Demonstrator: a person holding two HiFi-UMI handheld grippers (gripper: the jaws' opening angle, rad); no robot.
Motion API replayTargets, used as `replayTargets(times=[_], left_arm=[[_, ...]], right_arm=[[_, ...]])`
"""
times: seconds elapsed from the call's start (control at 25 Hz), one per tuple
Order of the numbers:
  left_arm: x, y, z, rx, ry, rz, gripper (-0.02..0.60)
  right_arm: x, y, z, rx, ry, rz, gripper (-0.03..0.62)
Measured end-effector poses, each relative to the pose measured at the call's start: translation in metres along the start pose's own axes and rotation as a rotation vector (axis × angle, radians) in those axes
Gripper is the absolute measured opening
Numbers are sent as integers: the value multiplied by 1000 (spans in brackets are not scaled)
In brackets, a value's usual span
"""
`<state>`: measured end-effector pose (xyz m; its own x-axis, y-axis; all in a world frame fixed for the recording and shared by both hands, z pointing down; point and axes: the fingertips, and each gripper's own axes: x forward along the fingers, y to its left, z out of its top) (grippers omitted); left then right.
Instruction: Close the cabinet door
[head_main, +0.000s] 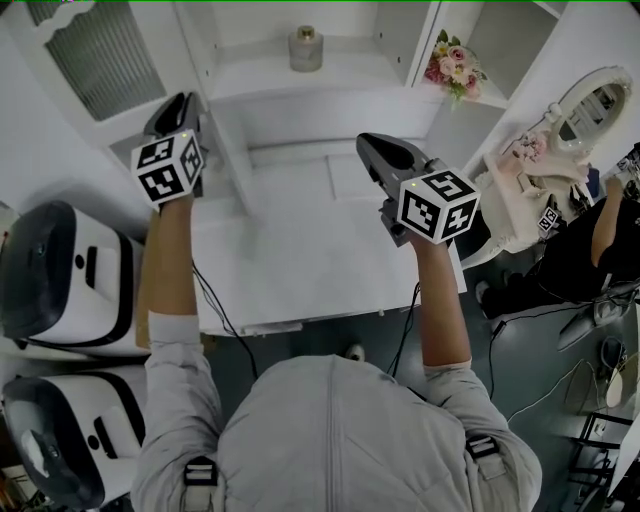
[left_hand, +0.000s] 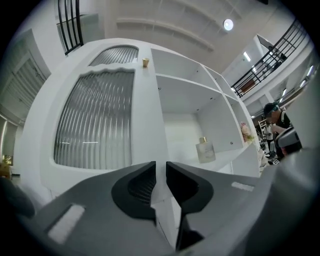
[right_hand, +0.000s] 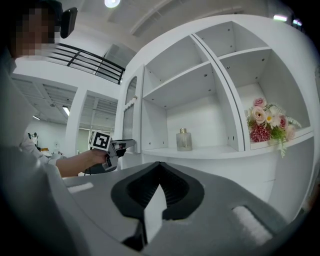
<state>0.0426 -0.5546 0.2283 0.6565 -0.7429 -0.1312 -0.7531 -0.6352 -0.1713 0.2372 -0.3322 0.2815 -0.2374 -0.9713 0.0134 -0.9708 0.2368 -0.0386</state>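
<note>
Checking status: cabinet door (left_hand: 95, 120) shut? —A

No. It stands swung open off the left side of the cabinet (head_main: 340, 105). I'd say the whole closing swing is left to do. —B

Grippers? —A

Left gripper (left_hand: 160, 172) is close by the door at the cabinet's left edge, jaws a narrow slit apart, nothing visibly pinched. Right gripper (right_hand: 159, 170) is in front of the cabinet's middle, clenched, empty. —B

Surroundings? —A

White counter (head_main: 300, 270) below the cabinet, bare. Bottle (head_main: 306, 48) on the cabinet's open shelf, flowers (head_main: 455, 68) in its right bay. Mirror (head_main: 598, 102) and another person (head_main: 590, 240) right of the cabinet, white-and-black units (head_main: 60, 275) to its left. High ceiling, upper-level railing (left_hand: 270, 62). —B
</note>
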Motion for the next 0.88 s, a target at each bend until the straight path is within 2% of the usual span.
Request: replayTargets(times=[0.28, 0.48, 0.56, 0.68, 0.88], left_arm=[[-55, -22, -4, 25, 10, -51, 18], [-111, -36, -5, 89, 18, -78, 15], [-134, -39, -6, 82, 16, -82, 15], [-162, -37, -7, 56, 14, -62, 17], [-203, -27, -13, 87, 49, 1, 17]], right_arm=[[-14, 16, -1, -25, -2, 17, 2], [-16, 36, -1, -47, -7, 60, 2], [-14, 44, -1, -62, -6, 75, 2], [-8, 60, 0, -68, -10, 115, 2], [5, 91, 2, -110, -11, 180, 2]])
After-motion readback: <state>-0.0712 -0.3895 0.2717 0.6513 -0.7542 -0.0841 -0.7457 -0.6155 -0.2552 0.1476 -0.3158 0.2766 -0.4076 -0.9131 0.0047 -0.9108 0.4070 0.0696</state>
